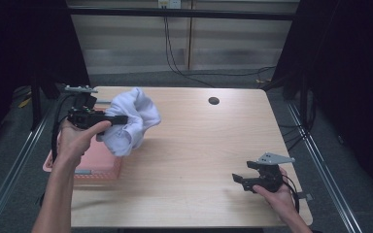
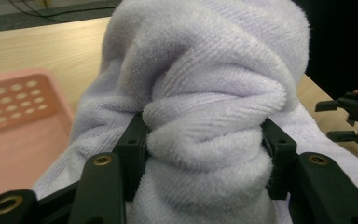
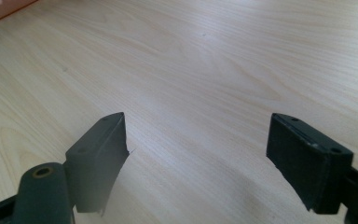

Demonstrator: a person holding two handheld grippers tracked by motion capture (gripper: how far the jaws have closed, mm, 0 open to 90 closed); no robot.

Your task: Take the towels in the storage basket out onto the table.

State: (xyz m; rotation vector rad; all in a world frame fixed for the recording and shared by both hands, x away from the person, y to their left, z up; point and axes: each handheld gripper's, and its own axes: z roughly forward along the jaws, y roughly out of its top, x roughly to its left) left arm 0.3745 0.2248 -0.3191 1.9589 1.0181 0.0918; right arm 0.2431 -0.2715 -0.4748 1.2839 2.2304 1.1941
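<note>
I am holding my left claw (image 1: 119, 119) up over the left side of the worktop (image 1: 199, 160), and its two black jaws are pinching a bunched white towel (image 1: 131, 120) between them. In the left gripper view the towel (image 2: 214, 107) is bulging out in thick twisted folds above the jaws, and the pads are pressing into the terry cloth on both sides. The towel is hanging clear of the wood, just above and beside the far right corner of a pink perforated basket (image 1: 99, 162), which is sitting at the worktop's left edge. My left hand (image 1: 77, 138) is wrapping around the claw's body from below.

My right claw (image 1: 237, 178) is resting low near the worktop's near right corner, well apart from the towel, and it is pointing toward the left. Its jaws are standing spread wide in the right gripper view, with bare light wood (image 3: 205, 74) showing between them.
</note>
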